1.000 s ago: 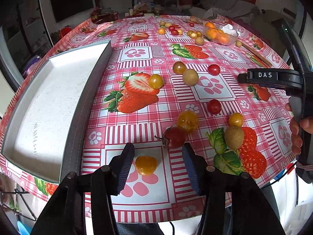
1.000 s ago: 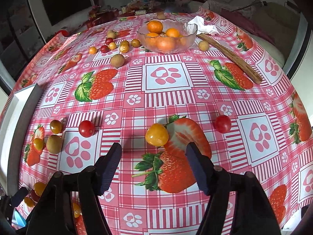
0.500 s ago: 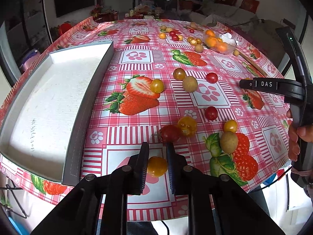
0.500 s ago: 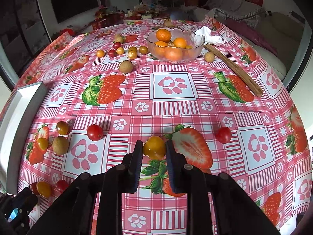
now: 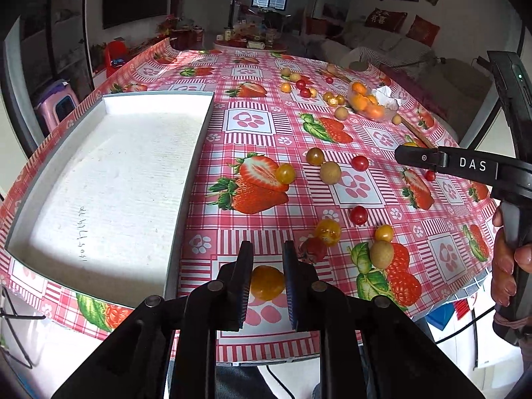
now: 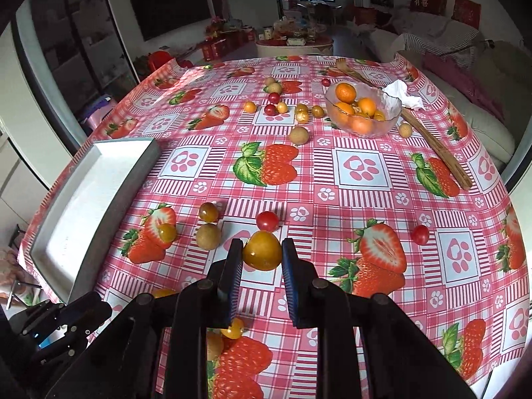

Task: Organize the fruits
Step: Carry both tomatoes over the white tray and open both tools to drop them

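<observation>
Gripping one yellow-orange cherry tomato each, both tools have clamped shut since a second ago: the left hand-held gripper (image 5: 267,277) holds its tomato (image 5: 267,282) near the bench's near edge, beside the empty white tray (image 5: 109,179); the right hand-held gripper (image 6: 261,259) pinches a glossy, rounder tomato (image 6: 262,250) lifted mid-bench. Carrying to the tray likely follows.

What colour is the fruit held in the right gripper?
Orange-yellow; the fruit between the right gripper fingers shows best in the right wrist view.
</observation>
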Available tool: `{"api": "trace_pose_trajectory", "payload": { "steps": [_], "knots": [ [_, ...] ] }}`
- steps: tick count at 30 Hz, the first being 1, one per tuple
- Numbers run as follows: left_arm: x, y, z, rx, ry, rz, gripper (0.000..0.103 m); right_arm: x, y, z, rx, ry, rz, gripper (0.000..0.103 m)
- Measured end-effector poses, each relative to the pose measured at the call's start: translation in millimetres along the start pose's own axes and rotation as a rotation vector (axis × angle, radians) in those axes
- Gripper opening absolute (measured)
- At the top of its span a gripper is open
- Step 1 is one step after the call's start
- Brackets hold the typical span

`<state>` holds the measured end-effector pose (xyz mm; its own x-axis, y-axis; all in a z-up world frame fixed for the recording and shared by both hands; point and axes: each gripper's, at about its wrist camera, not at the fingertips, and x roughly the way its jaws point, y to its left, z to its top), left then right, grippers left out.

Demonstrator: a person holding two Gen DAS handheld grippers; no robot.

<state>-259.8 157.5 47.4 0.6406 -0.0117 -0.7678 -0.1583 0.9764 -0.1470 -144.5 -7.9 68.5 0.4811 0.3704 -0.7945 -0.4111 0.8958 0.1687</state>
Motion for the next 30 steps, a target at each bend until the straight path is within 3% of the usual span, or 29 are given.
{"api": "trace_pose_trajectory", "payload": {
  "steps": [5,11,17,23,30],
  "knots": [
    [-16.2,34.1,14.8,-0.029,-0.05,0.057,0.02,-1.5,37.9,9.3,-0.045,0.01,0.079,0.026],
    [-22.1,98.6,29.1,-0.112,-0.086,0.177,0.02,16.4,99.9,18.9,-0.119,0.048,0.179,0.026],
    [-6.9,148.8,29.9,-0.175,-0.047,0.277,0.02,49.5,163.1,24.9,-0.19,0.114,0.259,0.026],
    [11.1,164.7,28.4,-0.196,-0.002,0.302,0.02,82.1,213.6,31.5,-0.262,0.176,0.285,0.025],
    [22.2,161.6,26.4,-0.18,0.027,0.313,0.02,114.3,236.6,23.9,-0.305,0.249,0.253,0.026]
  ]
}}
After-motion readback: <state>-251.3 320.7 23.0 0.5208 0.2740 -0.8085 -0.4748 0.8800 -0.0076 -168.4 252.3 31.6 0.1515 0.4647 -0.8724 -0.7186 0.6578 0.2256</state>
